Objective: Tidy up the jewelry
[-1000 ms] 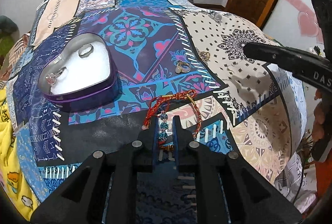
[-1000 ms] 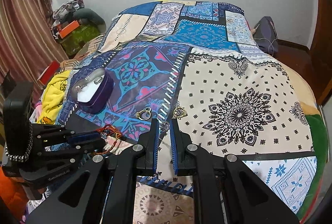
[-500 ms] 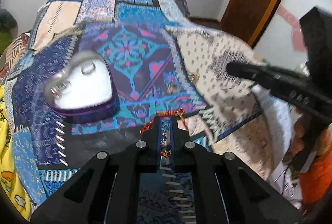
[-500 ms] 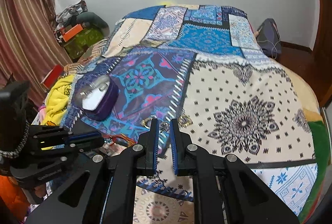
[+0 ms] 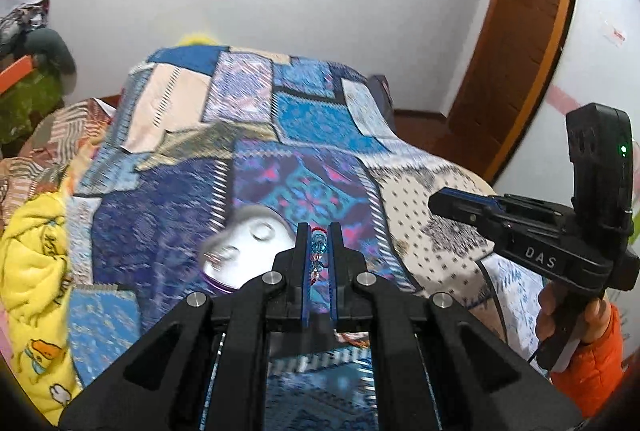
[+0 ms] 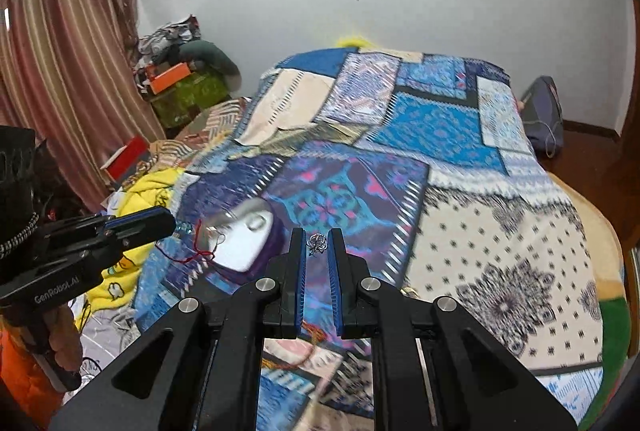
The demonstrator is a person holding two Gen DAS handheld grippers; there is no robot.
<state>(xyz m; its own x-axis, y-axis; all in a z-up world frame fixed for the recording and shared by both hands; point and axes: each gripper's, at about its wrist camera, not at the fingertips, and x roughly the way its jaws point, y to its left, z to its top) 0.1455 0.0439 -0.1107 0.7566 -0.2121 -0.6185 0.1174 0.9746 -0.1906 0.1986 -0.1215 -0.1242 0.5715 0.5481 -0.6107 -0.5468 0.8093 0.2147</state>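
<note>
left tool (image 5: 319, 247) gripping beaded bracelet (image 5: 317, 251), right tool (image 6: 317, 245) gripping silver ornament (image 6: 317, 243)

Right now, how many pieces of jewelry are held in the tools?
2. A beaded bracelet is pinched in the left tool, and a small silver piece in the right tool. More may lie in the blurred box.

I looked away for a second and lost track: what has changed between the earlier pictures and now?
Both grippers have lifted off the bedspread. The left gripper closed on the beaded bracelet and raised it; the right gripper carries the small silver piece upward. The heart-shaped box stayed in place, rings inside.
</note>
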